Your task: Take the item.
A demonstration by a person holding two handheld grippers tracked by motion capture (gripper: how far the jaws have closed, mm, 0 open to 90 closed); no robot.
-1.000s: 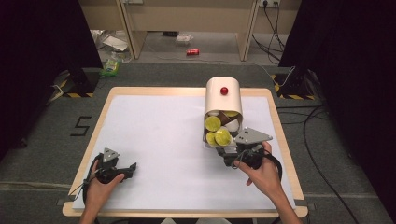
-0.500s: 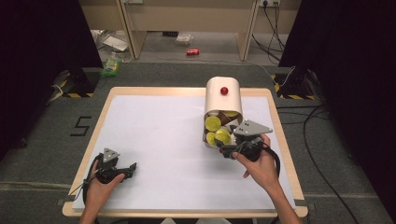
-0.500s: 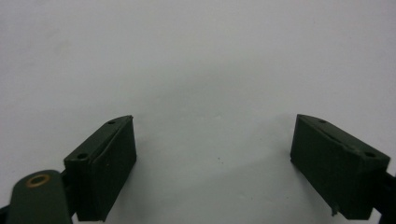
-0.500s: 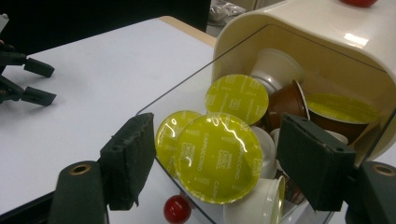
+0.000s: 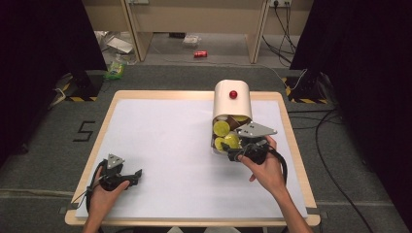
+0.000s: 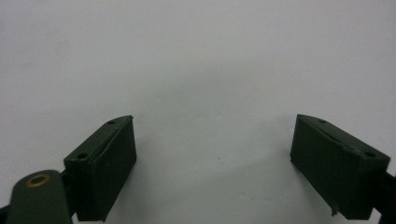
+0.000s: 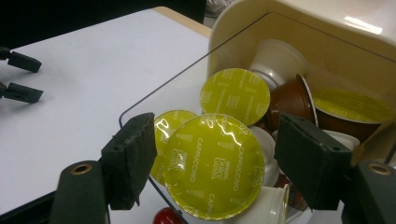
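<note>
Right gripper (image 5: 233, 151) stands at the mouth of the cream capsule holder (image 5: 232, 104), which lies on its side near the desk's far right corner, opening toward the person. Compared with the high view a second ago, this gripper has edged a little closer into the opening, and its jaws have just been closing. The right gripper view shows the front cappuccino capsule (image 7: 214, 165), green foil lid facing the camera, sitting between the two black jaws. The left jaw looks very close to the lid's rim, the right jaw stands a little off it; whether either pad already touches cannot be told from this angle. Judgement: a pick of that capsule is in hand, the grip not yet made.

Left gripper (image 5: 127, 175) rests near the desk's near left corner, unchanged from the earlier high views. Its own view shows the jaws wide apart over the bare white desk (image 6: 196, 70), nothing between them.

The high view gives the layout but reduces the capsules to yellow-green spots. The right gripper view adds detail: further green-lidded capsules behind the front one, brown capsules (image 7: 290, 100) and white capsules (image 7: 275, 58) deeper inside, and a wire rim across the opening.
</note>
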